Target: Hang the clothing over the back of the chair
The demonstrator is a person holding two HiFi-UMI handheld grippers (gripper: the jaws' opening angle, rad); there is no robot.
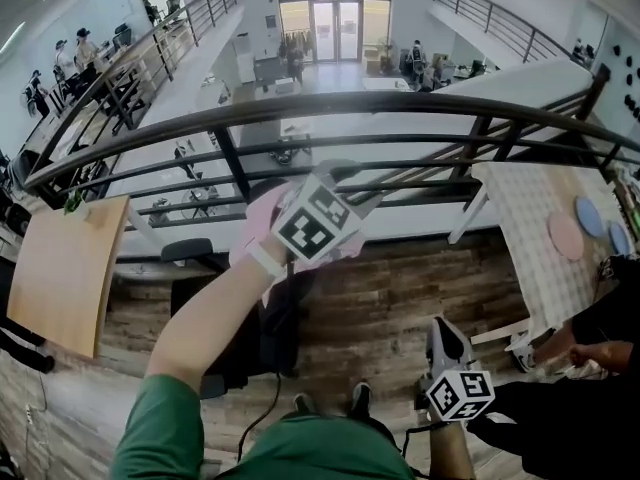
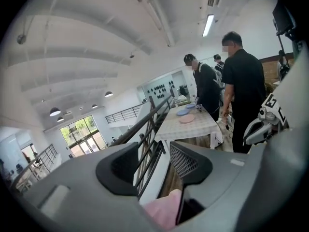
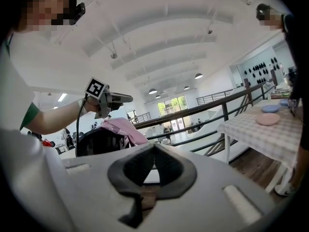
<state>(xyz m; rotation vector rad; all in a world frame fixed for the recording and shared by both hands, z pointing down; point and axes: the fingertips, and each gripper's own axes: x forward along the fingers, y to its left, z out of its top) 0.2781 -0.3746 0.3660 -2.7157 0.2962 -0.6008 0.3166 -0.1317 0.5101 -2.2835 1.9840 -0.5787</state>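
Left claw (image 2: 153, 164) is standing wide, hovering just over the pink clothing (image 1: 257, 216). A fold is showing low between the jaws, but neither pad is pressing on it. Clothing is lying bunched across the top of the black chair (image 3: 96, 143) back, on the near side of the railing (image 1: 400, 108), with one end trailing down the chair's right side.

Right claw (image 3: 154, 148) is hanging low, near and to the right, jaws together on nothing, well apart from the chair. Checked surface (image 1: 530, 238) is sitting at right, playing no part.

Judging progress: the drape is looking essentially done, the grip released. Likely remaining: drawing the left claw clear without snagging the fold, then checking the cloth is sitting evenly enough not to slide off.
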